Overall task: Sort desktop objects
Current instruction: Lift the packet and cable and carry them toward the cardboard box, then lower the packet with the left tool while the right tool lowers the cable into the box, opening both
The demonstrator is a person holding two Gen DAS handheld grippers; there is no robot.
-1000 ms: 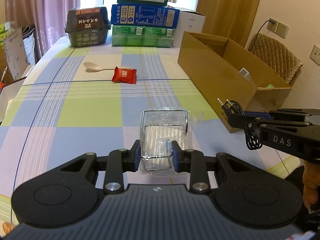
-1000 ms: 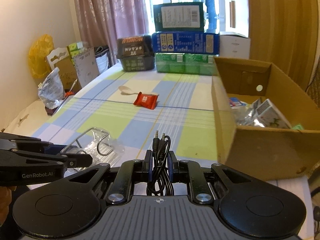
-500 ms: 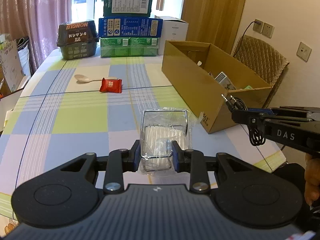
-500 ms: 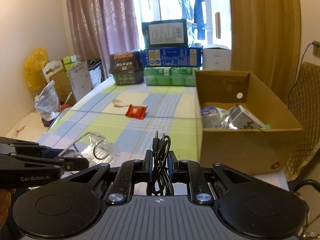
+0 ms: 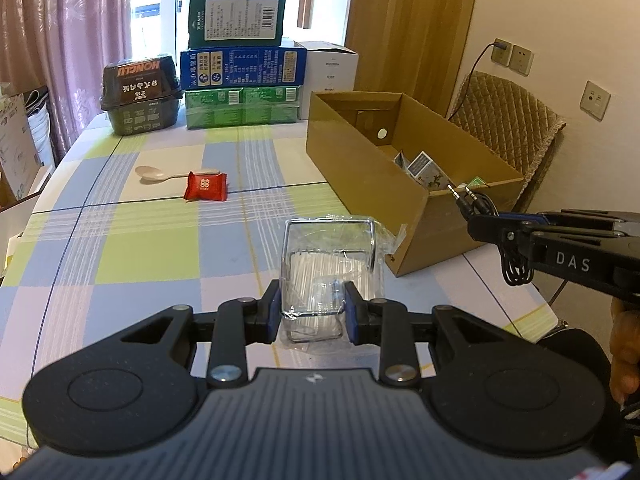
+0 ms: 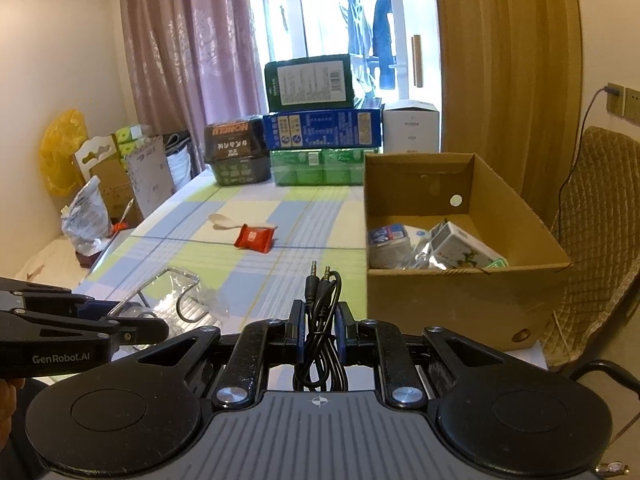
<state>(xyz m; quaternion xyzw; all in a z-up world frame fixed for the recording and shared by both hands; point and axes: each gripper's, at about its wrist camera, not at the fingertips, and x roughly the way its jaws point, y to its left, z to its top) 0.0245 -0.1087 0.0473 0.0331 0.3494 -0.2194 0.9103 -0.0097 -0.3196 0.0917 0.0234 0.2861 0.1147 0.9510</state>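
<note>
The left gripper (image 5: 312, 312) clamps one wire rack wrapped in clear plastic (image 5: 330, 268), held above the checked tablecloth (image 5: 140, 248). The right gripper (image 6: 319, 330) pinches one coiled black audio cable (image 6: 320, 316) with two plugs. One spoon (image 5: 154, 173) and one red packet (image 5: 205, 186) lie touching mid-table. The cardboard box (image 6: 452, 304) holds perhaps four small packages.

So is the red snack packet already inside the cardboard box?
No, the red snack packet lies on the checked tablecloth beside the spoon, outside the cardboard box.
</note>
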